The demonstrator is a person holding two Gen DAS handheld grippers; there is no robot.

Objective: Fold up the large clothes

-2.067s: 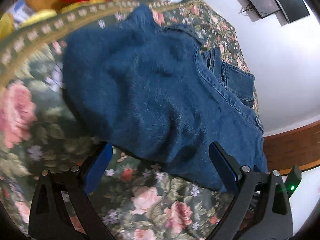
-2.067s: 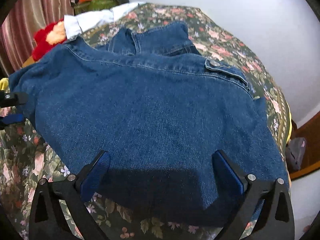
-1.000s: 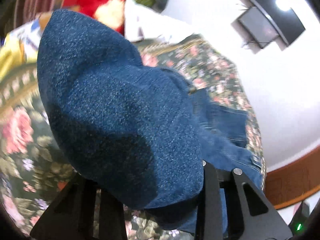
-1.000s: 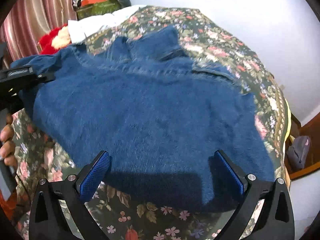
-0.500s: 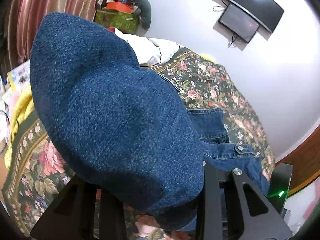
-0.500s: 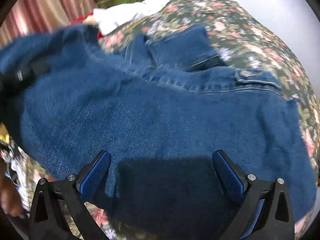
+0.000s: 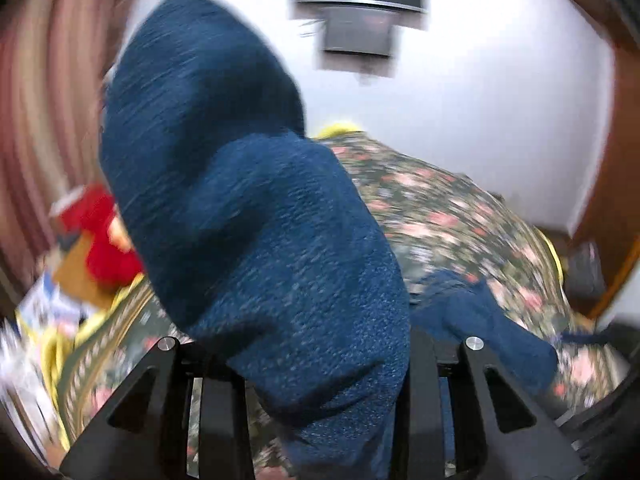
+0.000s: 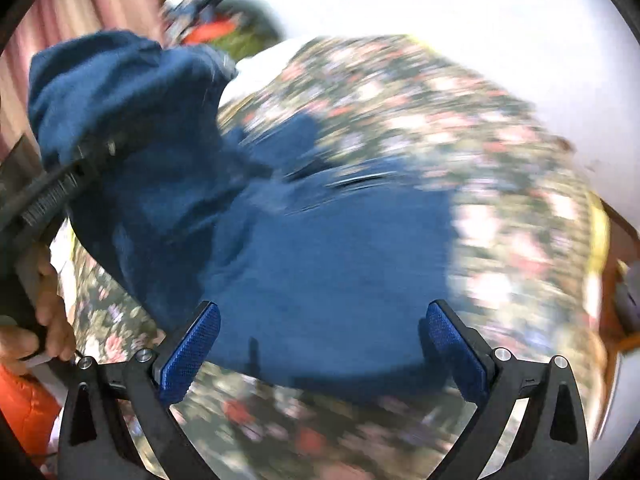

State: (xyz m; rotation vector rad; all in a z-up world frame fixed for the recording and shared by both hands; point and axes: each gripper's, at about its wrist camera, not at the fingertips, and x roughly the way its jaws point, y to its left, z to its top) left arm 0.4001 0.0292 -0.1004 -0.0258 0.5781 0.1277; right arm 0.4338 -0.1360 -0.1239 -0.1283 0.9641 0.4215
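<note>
Floral bedspread (image 8: 500,168) under everything; my left gripper (image 7: 304,364) is clamped on a bunched side of the denim jacket (image 8: 320,264), lifted clear of the bed, my right gripper (image 8: 320,340) gaping above the hem. Thick, heavy folds could slip out or drop skewed

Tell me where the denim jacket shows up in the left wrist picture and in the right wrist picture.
Left wrist: the denim jacket fills the centre, bunched and clamped in the left tongs.
Right wrist: the denim jacket spreads across the centre, its left part lifted toward the upper left.
Shared landmark: the floral bedspread under it.
</note>
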